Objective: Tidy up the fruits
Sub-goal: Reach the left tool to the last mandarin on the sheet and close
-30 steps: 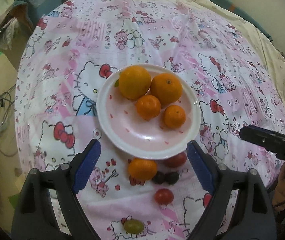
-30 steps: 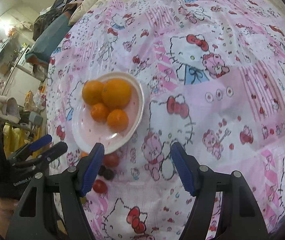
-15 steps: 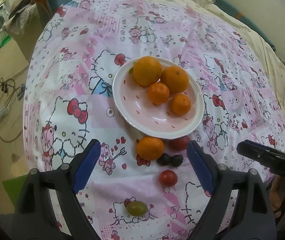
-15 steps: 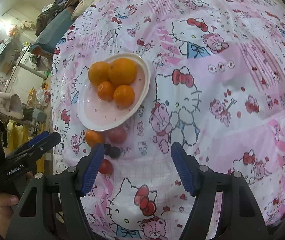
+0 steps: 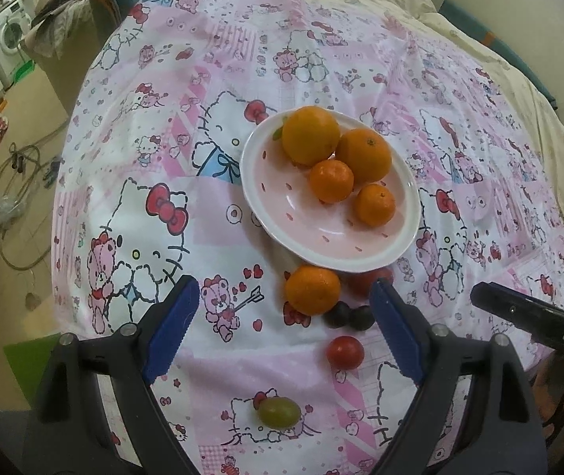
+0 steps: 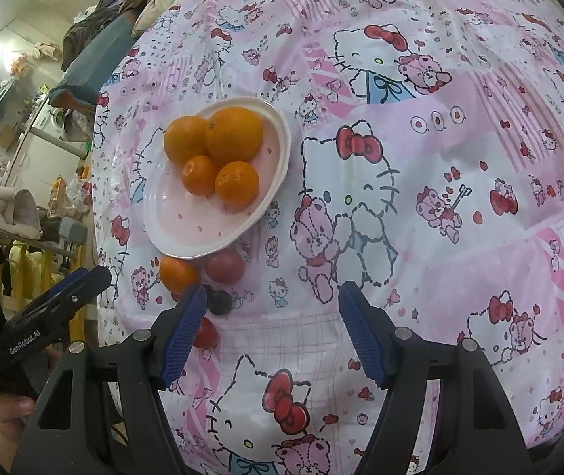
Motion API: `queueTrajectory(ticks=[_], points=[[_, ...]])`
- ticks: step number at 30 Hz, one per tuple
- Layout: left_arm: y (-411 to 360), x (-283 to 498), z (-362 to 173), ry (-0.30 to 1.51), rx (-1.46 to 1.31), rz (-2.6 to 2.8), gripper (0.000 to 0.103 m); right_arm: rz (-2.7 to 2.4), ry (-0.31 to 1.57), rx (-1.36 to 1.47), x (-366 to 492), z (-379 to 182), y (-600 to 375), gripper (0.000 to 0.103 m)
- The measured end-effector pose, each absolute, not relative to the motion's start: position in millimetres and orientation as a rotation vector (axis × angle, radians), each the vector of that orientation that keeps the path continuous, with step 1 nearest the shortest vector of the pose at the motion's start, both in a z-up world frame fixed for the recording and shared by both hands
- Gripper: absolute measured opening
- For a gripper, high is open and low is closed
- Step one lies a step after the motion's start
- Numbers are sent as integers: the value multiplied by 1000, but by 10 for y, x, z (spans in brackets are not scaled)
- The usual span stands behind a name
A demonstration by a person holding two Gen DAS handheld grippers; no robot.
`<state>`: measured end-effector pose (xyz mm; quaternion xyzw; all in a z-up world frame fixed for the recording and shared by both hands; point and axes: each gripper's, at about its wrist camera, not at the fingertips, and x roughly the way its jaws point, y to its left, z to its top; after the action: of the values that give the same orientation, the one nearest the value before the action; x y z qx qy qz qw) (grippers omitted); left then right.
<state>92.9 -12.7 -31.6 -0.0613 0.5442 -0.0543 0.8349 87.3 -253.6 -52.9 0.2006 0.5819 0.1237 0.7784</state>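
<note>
home: bed (image 5: 321, 39), washing machine (image 5: 6, 37)

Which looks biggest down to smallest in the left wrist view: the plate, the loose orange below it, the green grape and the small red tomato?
1. plate
2. loose orange
3. green grape and small red tomato: these look about alike, and the grape lies nearer the camera, so I would not rank them.

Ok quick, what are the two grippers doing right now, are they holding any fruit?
Left gripper: open, holding nothing, above the loose orange mandarin on the pink cartoon-print cloth.
Right gripper: open, holding nothing.
</note>
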Motion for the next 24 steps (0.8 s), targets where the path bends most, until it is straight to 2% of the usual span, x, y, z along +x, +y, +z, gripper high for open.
queueTrajectory(ticks=[12,20,22,24], points=[[-83,984,-560,1228,-85,-39,85,239,1276,461,934,-698,-2630,72],[-362,1042,-828,1302,-66,-117,83,252,1287,472,954,-728,-2591,72],[-453,1104,-895,1320,-64,-142,73,254,1285,476,959,-721,-2589,72],[-501,1151,-946,1325,-52,-146,70,253,1280,477,960,-706,-2592,72]])
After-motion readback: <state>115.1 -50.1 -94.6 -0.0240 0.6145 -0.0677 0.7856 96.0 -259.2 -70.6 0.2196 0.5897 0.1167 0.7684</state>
